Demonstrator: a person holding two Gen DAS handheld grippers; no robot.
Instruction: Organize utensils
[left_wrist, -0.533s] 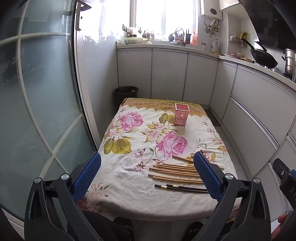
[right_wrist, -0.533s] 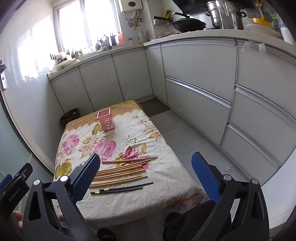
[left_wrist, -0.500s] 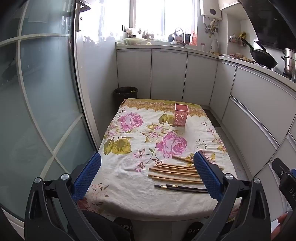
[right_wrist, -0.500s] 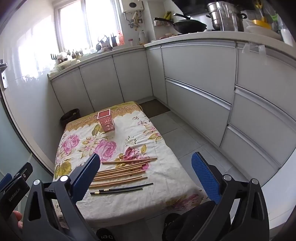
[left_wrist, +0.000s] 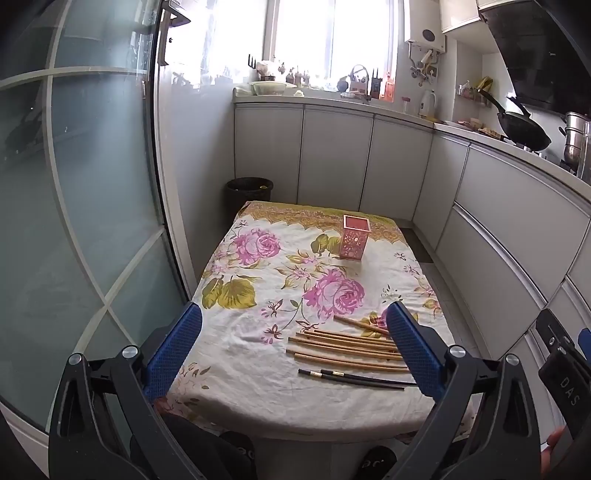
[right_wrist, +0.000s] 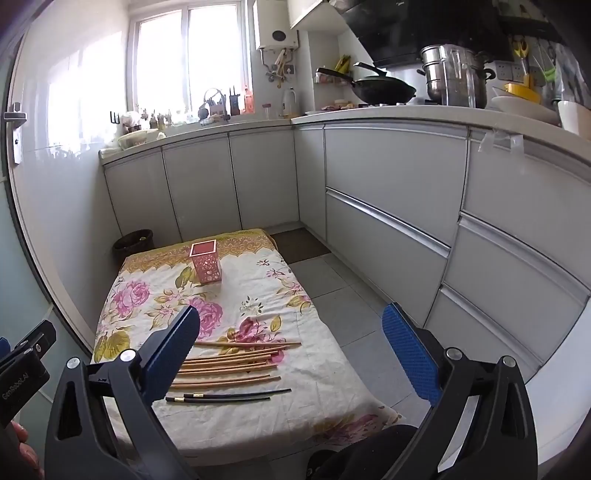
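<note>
left hand-held gripper (left_wrist: 293, 343): jaws spread wide, nothing between them, held above the near edge of the surface (left_wrist: 258, 391). right hand-held gripper (right_wrist: 291, 345): likewise wide open and empty, held off the near right corner, partly over the floor (right_wrist: 332, 280).

task items, left to right. the cloth (left_wrist: 236, 328) covers the whole surface and shows wrinkles near the front. the wooden chopsticks (left_wrist: 347, 345) lie in a loose, roughly parallel row on the near right part, some touching, one angled across the far end of the row. the black chopsticks (left_wrist: 354, 377) lie just in front of them, nearest the edge, as a pair with ends overlapping. the holder (left_wrist: 355, 242), pink and perforated, stands upright and appears empty, well apart from the sticks toward the far end.

risks noted:
- sticks are thin and lie flat on soft cloth; the pads are likely to pinch cloth with the stick, dragging the cloth and shifting the row.
- sticks touch one another, so closing on one could catch a neighbour or roll it away.
- the black pair sits close to the front edge; a nudge could send it off the surface.
- the holder looks light and narrow-mouthed; a stick entering at a slant could strike the rim and tip it over.
- a grasp far from a stick's middle would let it swing in the jaws and miss the opening.
</note>
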